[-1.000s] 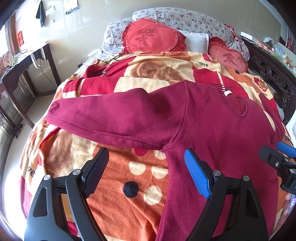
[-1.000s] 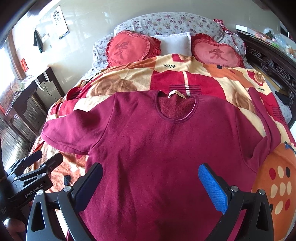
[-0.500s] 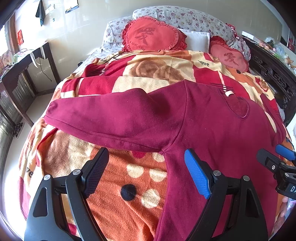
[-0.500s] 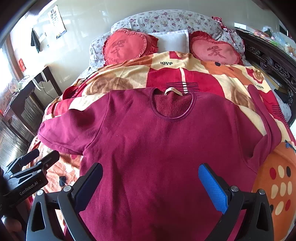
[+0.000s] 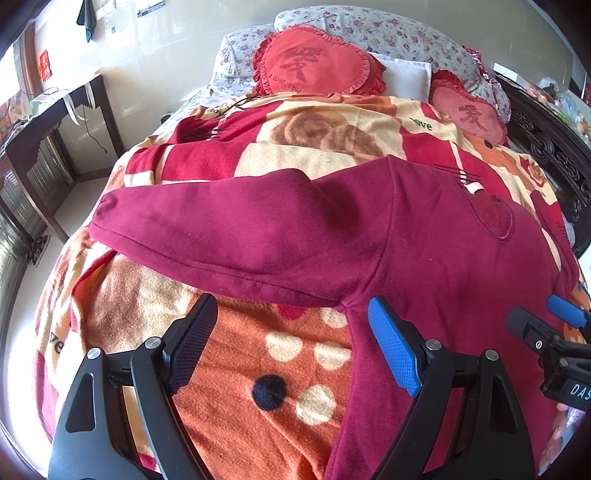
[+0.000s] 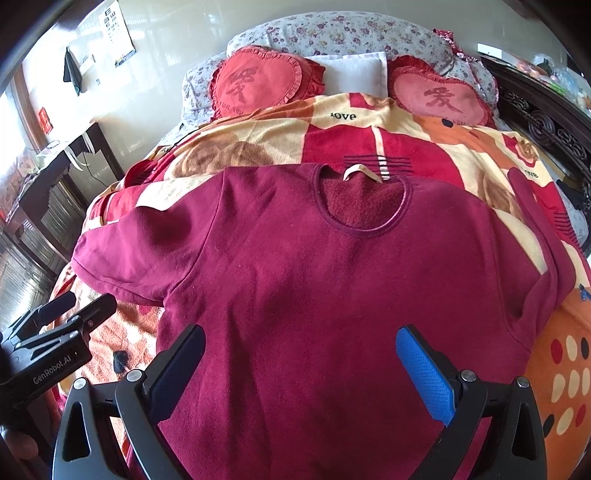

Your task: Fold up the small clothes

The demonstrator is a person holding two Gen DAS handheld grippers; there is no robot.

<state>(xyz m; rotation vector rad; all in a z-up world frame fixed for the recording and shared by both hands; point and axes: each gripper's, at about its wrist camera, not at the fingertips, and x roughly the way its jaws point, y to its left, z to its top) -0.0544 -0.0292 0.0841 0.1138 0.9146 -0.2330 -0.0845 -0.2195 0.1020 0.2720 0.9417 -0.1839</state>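
Note:
A dark red long-sleeved sweatshirt [image 6: 314,277] lies spread flat, front up, on the bed, collar toward the pillows. Its left sleeve [image 5: 229,236] stretches out to the left; the right sleeve [image 6: 543,229] runs up along the right side. My left gripper [image 5: 291,343] is open and empty, above the blanket just below the left armpit. My right gripper [image 6: 299,365] is open and empty, above the sweatshirt's lower body. Each gripper shows at the edge of the other's view: the right gripper in the left wrist view [image 5: 546,325], the left gripper in the right wrist view [image 6: 62,321].
The bed carries an orange, red and cream patterned blanket [image 5: 258,369]. Two red heart cushions [image 6: 258,81] and floral pillows [image 6: 332,33] lie at the head. A dark wooden desk [image 5: 48,122] stands at the left, a carved dark bed frame [image 6: 546,125] at the right.
Both grippers have moved slightly forward over the bed; the sweatshirt sits a little lower in both views. Both stay open. The sweatshirt has not moved.

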